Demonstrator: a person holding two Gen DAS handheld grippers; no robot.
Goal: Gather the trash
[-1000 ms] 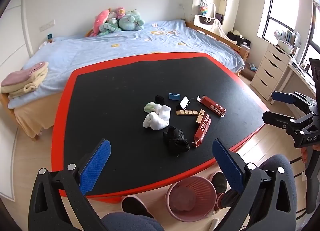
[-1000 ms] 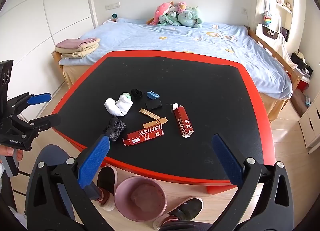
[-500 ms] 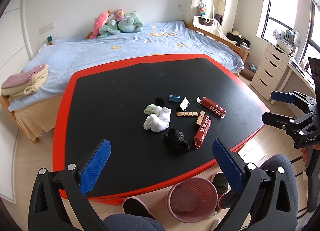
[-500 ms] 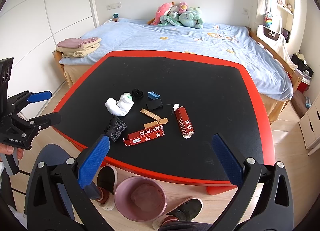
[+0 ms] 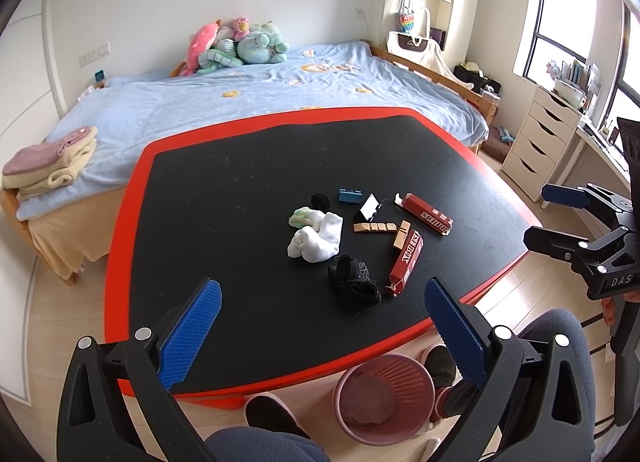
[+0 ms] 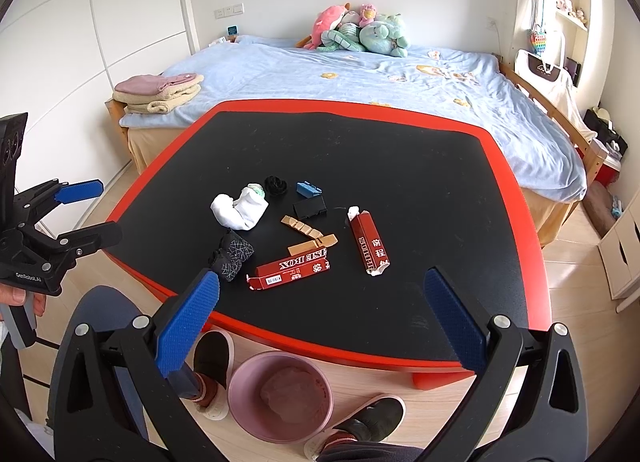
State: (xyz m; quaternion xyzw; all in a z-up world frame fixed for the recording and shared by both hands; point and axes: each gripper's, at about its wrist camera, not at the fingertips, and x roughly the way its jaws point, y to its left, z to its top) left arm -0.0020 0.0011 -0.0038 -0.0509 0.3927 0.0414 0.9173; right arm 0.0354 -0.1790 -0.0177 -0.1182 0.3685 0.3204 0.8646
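- The left gripper [image 5: 322, 326] has lifted and tilted up a little: in its own view the table [image 5: 224, 198] and the small pile of things now sit slightly lower than one second ago, and more of the pink bin [image 5: 384, 396] shows under the table edge.
- The right gripper [image 6: 320, 320] has moved very little; in its view the scene sits only a bit lower than before.
- In the left wrist view, the right gripper [image 5: 560, 222] has shifted slightly left at the frame's right side.
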